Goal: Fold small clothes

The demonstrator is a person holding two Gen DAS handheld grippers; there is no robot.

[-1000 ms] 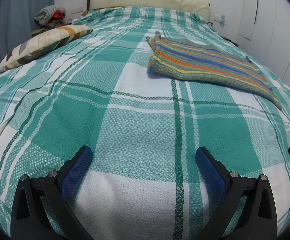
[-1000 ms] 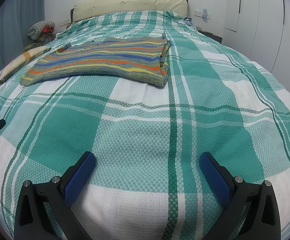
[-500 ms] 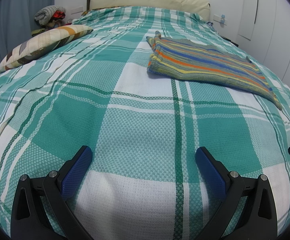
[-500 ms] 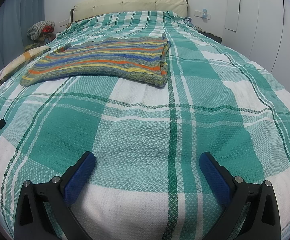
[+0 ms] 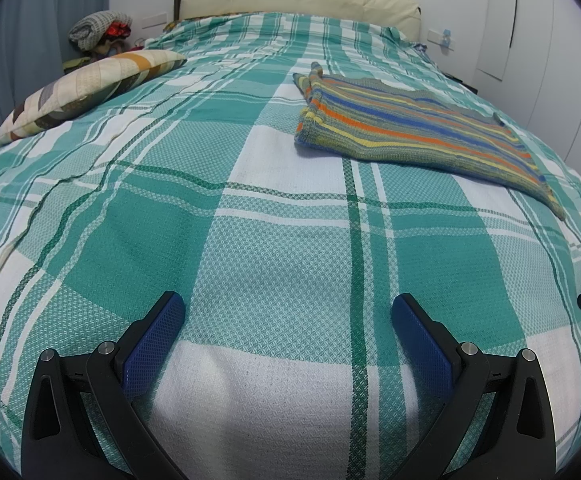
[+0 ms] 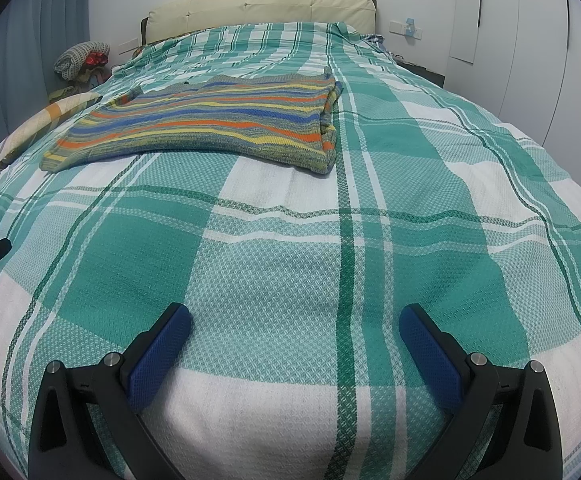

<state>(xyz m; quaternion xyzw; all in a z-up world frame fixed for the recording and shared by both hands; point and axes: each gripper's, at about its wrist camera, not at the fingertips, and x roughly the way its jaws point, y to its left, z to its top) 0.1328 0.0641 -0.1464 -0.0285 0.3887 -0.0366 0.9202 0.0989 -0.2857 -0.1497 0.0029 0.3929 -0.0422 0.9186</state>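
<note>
A folded knit garment striped in orange, blue, yellow and grey-green (image 5: pixel 410 128) is lying flat on the teal-and-white plaid woven bedspread (image 5: pixel 274 248), around the middle of the bed and well apart from both tools. In the left wrist view it is sitting to the right of centre, with its doubled fold edge facing left; in the right wrist view the same garment (image 6: pixel 210 120) is showing left of centre, its fold edge on the right. What kind of garment it is cannot be told, since the layers are hiding its shape.

The left gripper (image 5: pixel 288 320) is hovering low over the near end of the bedspread, its blue-padded fingers (image 5: pixel 152 344) spread wide and gripping nothing. The right gripper (image 6: pixel 294 332) is doing likewise, its fingers (image 6: pixel 430 356) wide apart with only cloth between them. Each tool is peeking into the other's view as a dark fragment at the frame edge, too cut off to read.

A cream, brown and orange patchwork pillow (image 5: pixel 86 88) is resting on the bed's left side. Beyond it a grey knitted bundle with something red (image 5: pixel 98 32) is sitting, its contents hard to make out. A cream padded headboard (image 5: pixel 298 0) is standing behind, and white cupboard doors (image 5: pixel 538 40) are lining the right wall.
</note>
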